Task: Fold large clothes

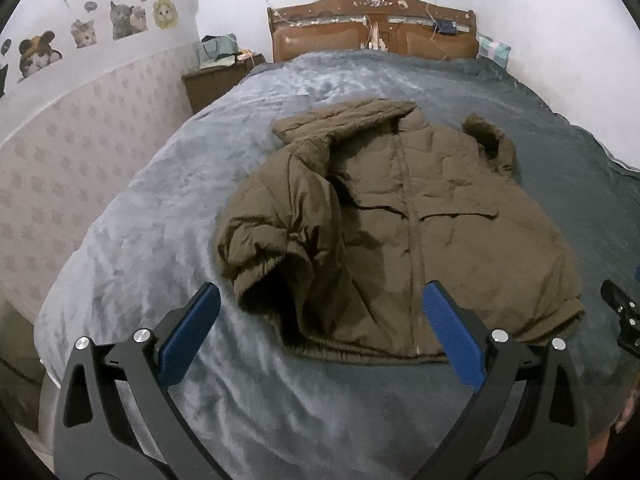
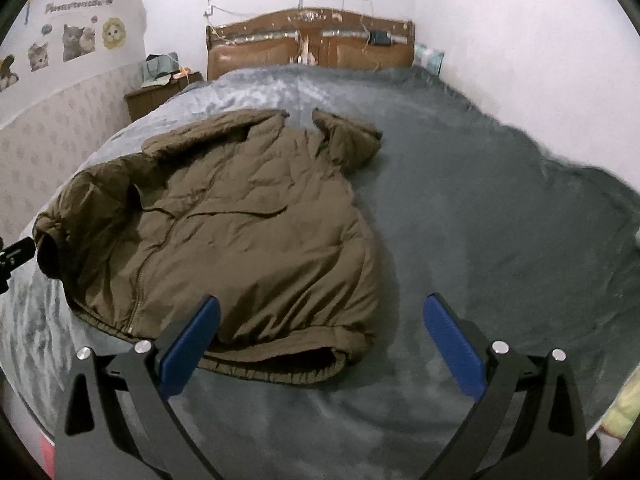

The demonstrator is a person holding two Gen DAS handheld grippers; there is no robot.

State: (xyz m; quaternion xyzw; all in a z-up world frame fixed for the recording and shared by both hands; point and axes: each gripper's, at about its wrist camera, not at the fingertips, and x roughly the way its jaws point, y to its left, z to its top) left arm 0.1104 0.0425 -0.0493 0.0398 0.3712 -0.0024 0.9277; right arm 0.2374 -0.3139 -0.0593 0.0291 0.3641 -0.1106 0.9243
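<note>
An olive-brown padded jacket [image 1: 400,224] lies front up on the grey bed blanket [image 1: 160,208], zipper shut, hood toward the headboard. Its left sleeve [image 1: 272,240] is folded in over the body, cuff near the hem. My left gripper [image 1: 320,300] hovers open above the jacket's hem, nothing between its blue pads [image 1: 188,336]. In the right wrist view the jacket [image 2: 240,232] spreads left of centre. My right gripper [image 2: 320,312] is open over the jacket's lower right corner and holds nothing. The right gripper's tip [image 1: 624,316] shows at the left view's right edge.
The wooden headboard [image 1: 372,28] stands at the far end, with a bedside cabinet [image 1: 216,76] left of it carrying bags. A wall with cat stickers [image 1: 120,20] runs along the left side. The blanket [image 2: 500,220] stretches bare to the jacket's right.
</note>
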